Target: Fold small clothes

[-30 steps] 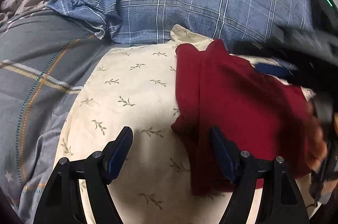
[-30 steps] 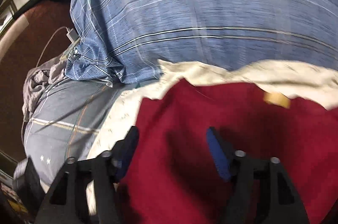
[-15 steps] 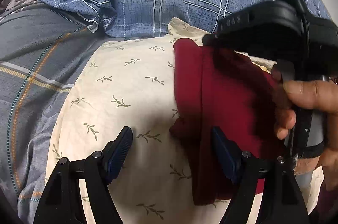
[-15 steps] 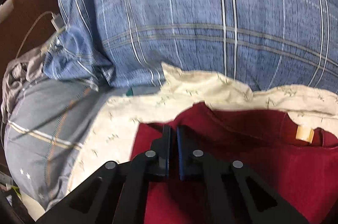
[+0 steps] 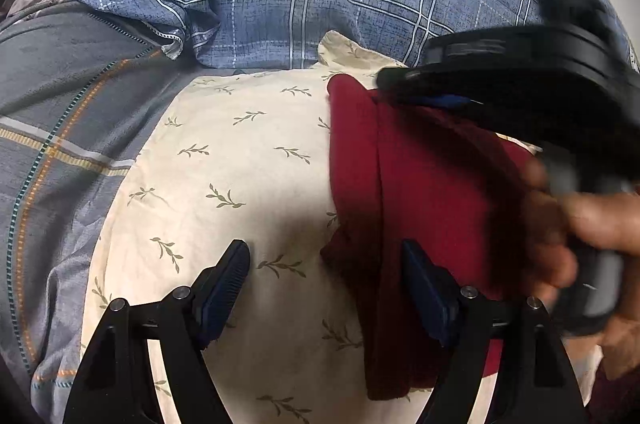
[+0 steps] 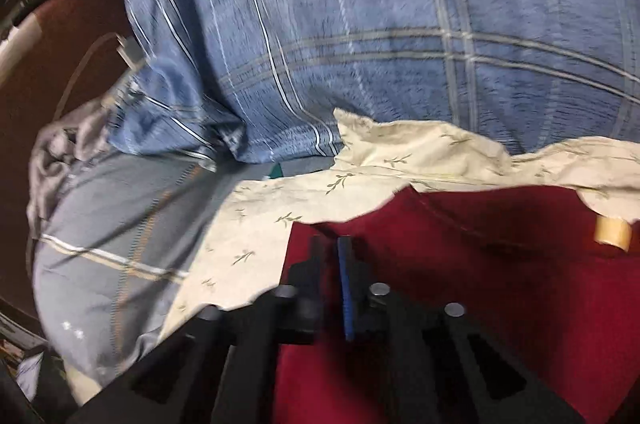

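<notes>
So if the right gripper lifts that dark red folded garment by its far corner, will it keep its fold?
Probably not. The dark red folded garment looks soft and limp: its edge sags and creases over the cream leaf-print cloth, so a corner lift would likely let the layers droop open. It seems light. The right gripper, jaws just reopening, shows only a narrow gap there.
</notes>
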The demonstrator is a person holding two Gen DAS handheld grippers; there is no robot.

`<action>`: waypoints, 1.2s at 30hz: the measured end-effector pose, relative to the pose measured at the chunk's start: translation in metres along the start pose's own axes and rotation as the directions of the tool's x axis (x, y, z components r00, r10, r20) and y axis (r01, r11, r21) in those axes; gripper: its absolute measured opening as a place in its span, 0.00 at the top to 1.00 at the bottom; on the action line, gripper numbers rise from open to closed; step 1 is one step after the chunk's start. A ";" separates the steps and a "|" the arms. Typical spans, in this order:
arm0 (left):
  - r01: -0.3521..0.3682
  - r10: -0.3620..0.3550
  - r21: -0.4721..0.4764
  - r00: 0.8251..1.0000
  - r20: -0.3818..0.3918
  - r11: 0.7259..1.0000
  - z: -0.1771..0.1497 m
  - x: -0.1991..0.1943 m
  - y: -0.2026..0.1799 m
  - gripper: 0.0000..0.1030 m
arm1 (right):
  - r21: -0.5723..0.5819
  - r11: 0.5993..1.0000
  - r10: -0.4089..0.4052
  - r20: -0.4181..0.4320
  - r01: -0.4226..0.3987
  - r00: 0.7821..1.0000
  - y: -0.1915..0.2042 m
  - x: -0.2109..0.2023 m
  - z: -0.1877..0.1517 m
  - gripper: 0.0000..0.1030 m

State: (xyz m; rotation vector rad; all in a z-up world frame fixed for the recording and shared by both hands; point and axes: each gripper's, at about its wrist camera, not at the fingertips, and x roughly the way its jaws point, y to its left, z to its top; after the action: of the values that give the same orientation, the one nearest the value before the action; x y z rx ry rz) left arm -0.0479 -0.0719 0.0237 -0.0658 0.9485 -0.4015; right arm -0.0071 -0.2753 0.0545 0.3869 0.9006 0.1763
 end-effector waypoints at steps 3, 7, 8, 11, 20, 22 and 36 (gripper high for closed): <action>0.001 -0.001 -0.002 1.000 0.005 1.000 0.000 -0.001 0.001 0.25 | -0.061 0.995 -0.074 0.007 0.074 0.997 -0.006 -0.022 -0.013 0.60; 0.000 0.001 -0.006 1.000 0.012 1.000 -0.001 -0.001 0.001 0.24 | -0.040 0.991 -0.125 0.017 0.126 0.992 -0.028 -0.034 -0.030 0.60; 0.001 0.000 -0.008 1.000 0.013 1.000 -0.002 -0.001 0.001 0.24 | -0.019 0.992 -0.123 0.009 0.123 0.992 -0.036 -0.033 -0.032 0.60; 0.004 -0.004 -0.021 1.000 0.011 1.000 -0.002 0.001 0.003 0.23 | 0.053 0.993 -0.103 -0.010 0.103 0.995 -0.055 -0.024 -0.040 0.63; -0.003 0.003 -0.022 1.000 0.009 1.000 -0.002 0.004 0.002 0.21 | -0.003 0.994 -0.111 0.052 0.111 0.992 -0.050 -0.024 -0.048 0.61; 0.002 -0.002 -0.025 1.000 0.006 1.000 -0.002 0.005 0.003 0.21 | 0.011 0.995 -0.098 0.061 0.097 0.993 -0.050 -0.034 -0.045 0.61; 0.002 -0.002 -0.028 1.000 0.000 1.000 0.000 0.007 0.002 0.21 | 0.038 0.969 -0.247 0.066 0.245 0.967 -0.093 -0.057 -0.031 0.41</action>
State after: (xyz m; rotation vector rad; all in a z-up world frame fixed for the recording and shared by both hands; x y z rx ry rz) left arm -0.0438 -0.0724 0.0181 -0.0925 0.9539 -0.3902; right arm -0.0674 -0.3707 0.0418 0.3036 0.8746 -0.0790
